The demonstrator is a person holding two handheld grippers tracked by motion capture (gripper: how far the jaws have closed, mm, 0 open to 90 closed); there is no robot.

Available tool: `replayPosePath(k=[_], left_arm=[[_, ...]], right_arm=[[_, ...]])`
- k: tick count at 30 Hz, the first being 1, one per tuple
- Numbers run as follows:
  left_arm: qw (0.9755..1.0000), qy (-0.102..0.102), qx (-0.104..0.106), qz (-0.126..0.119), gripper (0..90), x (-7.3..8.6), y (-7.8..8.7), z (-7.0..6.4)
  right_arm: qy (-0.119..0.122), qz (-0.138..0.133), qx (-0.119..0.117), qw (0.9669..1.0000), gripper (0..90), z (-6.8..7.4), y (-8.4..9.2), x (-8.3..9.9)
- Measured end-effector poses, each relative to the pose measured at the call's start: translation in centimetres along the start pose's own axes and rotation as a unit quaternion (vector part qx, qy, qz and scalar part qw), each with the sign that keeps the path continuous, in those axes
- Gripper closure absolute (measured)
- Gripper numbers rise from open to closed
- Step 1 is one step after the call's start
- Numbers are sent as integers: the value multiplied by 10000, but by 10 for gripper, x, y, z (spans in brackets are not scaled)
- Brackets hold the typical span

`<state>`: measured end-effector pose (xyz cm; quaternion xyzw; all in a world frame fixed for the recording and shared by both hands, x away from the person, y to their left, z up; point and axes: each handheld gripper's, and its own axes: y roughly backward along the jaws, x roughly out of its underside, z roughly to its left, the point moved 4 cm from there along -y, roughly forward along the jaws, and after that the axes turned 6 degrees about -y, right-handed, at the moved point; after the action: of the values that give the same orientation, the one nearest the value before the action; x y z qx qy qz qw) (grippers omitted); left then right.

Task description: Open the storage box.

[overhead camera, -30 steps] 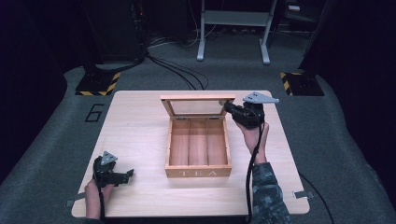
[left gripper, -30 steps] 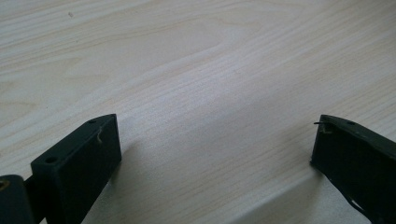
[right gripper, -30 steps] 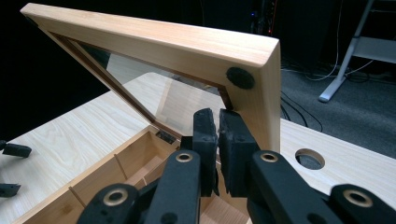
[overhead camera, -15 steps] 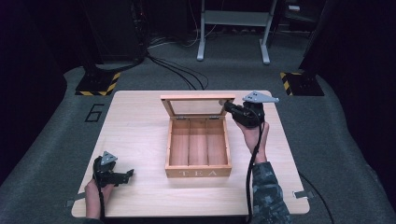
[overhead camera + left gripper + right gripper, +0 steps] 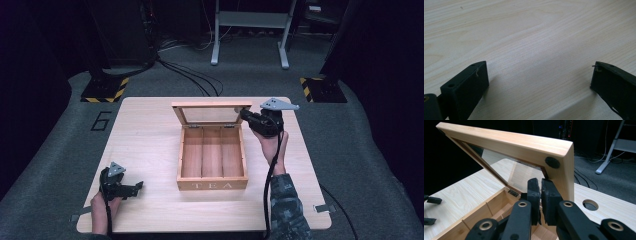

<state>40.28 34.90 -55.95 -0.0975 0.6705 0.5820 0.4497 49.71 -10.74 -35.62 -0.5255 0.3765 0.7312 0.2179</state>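
- The wooden tea box (image 5: 212, 159) sits in the middle of the desk (image 5: 150, 135), its glass-paned lid (image 5: 212, 113) standing up at the far side, its three compartments bare.
- The right gripper (image 5: 246, 115) is at the lid's right edge. In the right gripper view its jaws are nearly together just inside the lid's corner (image 5: 560, 157), pads (image 5: 534, 192) close to the frame. Whether they pinch the frame's edge or only press against it, I cannot tell.
- The left gripper (image 5: 134, 188) rests at the near left of the desk, well apart from the box. Its jaws are spread wide with nothing between them.
- Step in hand, as I judge it: the lid is being worked on its hinge, either propped fully open or about to be swung shut.
- The next move calls for following the hinge's arc with the right hand, not pulling straight, and the left gripper may need to steady the box's near wall so it doesn't slide.
- The high view gives the layout: box centred, "TEA" on the near wall, both hands placed.
- The right gripper view adds the lid's dark round bumper (image 5: 552, 162), the glass pane (image 5: 506, 167), and a round hole in the desk (image 5: 590, 205).
- The left gripper view shows bare wood grain between its jaws.
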Motion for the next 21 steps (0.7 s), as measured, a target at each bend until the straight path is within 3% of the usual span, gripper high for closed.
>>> replayPosePath(k=[21], left_arm=[[10000,-34,-15,-26,12,0,0,0]], right_arm=[[21,-39,-200,9998,849,12,16,27]])
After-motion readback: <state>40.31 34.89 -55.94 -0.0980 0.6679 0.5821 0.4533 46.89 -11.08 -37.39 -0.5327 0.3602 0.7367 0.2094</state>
